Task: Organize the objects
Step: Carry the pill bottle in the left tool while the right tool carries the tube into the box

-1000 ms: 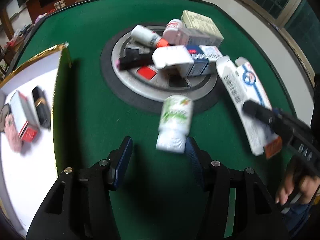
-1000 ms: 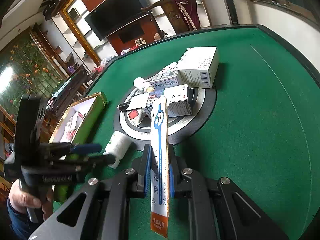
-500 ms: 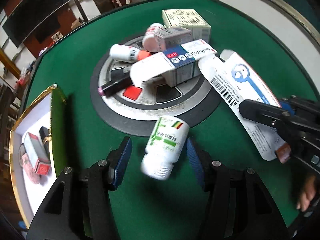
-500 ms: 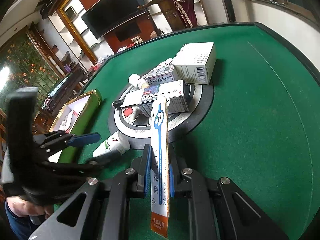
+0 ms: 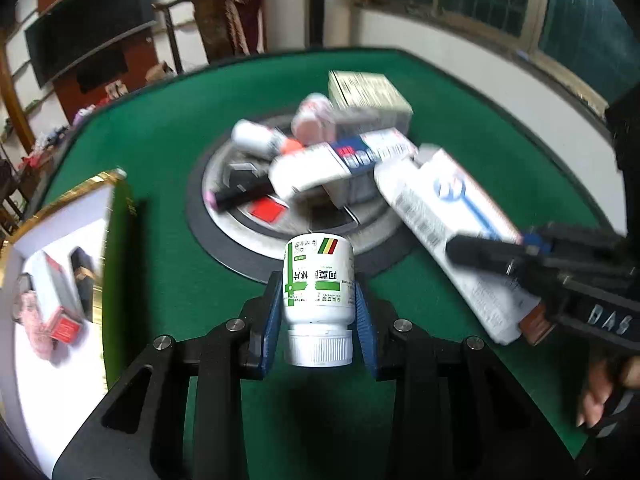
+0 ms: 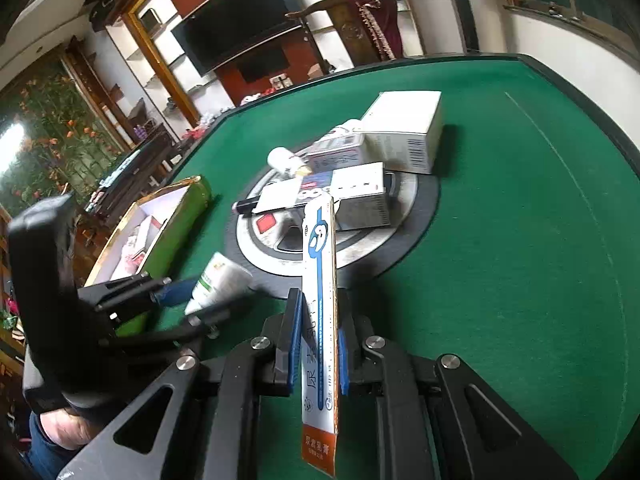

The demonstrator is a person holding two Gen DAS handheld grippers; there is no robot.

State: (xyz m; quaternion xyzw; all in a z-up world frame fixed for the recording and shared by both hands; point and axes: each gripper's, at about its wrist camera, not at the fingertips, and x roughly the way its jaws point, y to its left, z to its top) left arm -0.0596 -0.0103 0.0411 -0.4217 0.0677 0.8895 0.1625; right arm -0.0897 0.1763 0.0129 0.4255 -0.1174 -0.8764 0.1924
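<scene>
Between left tool (image 5: 318, 312) pads, bottle (image 5: 319, 280) clamped (jaws just closed), cap toward camera, long axis along fingers

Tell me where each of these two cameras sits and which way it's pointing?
Left wrist view: sits on the left gripper, looking forward and down across the green table; its jaws, just closing, clamp a white pill bottle; the other gripper and fingers show at right.
Right wrist view: sits on the right gripper, facing the table and the room beyond; it holds a long ointment box; the left gripper shows at left.
Shared: bottle, ointment box, the round centre plate, the open storage box.
</scene>
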